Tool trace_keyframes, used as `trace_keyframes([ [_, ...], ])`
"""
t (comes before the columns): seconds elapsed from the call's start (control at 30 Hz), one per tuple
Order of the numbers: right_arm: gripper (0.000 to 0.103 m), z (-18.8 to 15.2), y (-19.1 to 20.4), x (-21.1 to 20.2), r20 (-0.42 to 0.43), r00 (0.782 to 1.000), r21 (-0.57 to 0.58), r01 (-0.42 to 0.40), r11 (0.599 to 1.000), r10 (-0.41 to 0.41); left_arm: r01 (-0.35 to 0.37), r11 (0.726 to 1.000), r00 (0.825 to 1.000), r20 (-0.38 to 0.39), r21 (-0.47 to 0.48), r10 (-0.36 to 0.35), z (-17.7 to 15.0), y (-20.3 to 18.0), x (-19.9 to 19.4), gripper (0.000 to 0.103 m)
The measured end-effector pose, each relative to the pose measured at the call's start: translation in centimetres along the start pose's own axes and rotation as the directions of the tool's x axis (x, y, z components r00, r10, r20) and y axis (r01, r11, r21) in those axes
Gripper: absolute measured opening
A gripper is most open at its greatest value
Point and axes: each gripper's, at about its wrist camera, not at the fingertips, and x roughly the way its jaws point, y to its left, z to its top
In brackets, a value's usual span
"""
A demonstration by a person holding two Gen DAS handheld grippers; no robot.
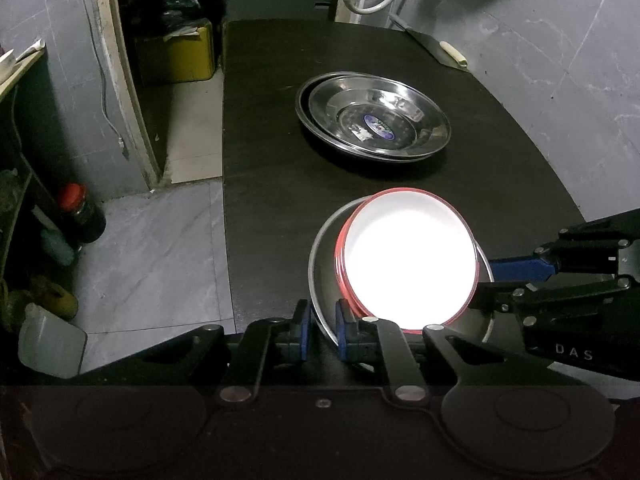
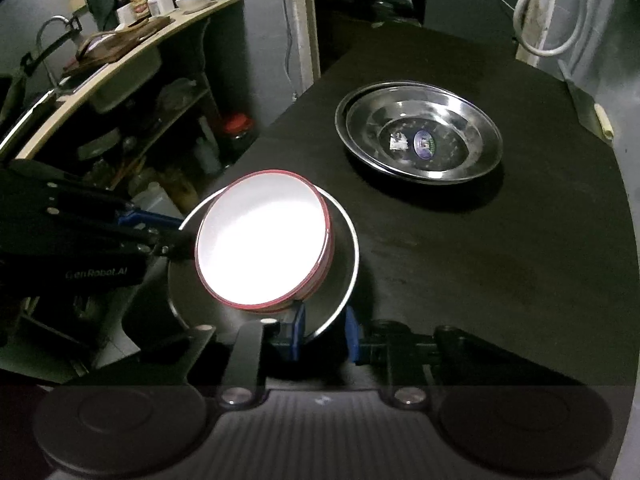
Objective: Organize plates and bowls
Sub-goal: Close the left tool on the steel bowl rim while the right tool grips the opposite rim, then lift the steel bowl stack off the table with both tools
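Both claws [image 1: 323,330] [image 2: 325,334] pinch opposite rims of steel plate [image 1: 320,264]

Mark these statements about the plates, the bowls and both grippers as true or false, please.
1. The left gripper is closed on the rim of the steel plate. True.
2. The red-rimmed white bowls sit directly on the black table. False: they rest in the steel plate.
3. The right gripper grips that same plate's rim. True.
4. The stacked steel plates farther back hold a bowl. False: they hold no bowl.
5. A knife lies at the table's far edge. True.
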Motion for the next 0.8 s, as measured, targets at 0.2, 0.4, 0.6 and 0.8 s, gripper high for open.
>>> trace_keyframes([
  [0.2, 0.025, -0.01, -0.01, 0.01, 0.003, 1.000, -0.001, -0.007, 1.000, 0.007, 0.000, 1.000, 1.000, 0.000, -0.004, 0.000, 0.03, -0.01, -0.01, 0.014],
  [0.4, 0.025, -0.04, -0.06, -0.02, 0.004, 1.000, 0.002, -0.011, 1.000, 0.011, -0.002, 1.000, 1.000, 0.000, -0.002, 0.002, -0.02, 0.01, -0.02, 0.014],
  [0.6, 0.025, -0.04, -0.11, -0.04, 0.004, 1.000, 0.002, -0.011, 1.000, 0.011, -0.002, 1.000, 1.000, 0.000, -0.002, 0.002, -0.01, -0.03, -0.01, 0.013],
  [0.8, 0.025, -0.02, -0.10, -0.03, 0.004, 1.000, 0.001, -0.010, 1.000, 0.010, -0.005, 1.000, 1.000, 0.000, 0.002, 0.005, -0.01, -0.07, -0.01, 0.014],
])
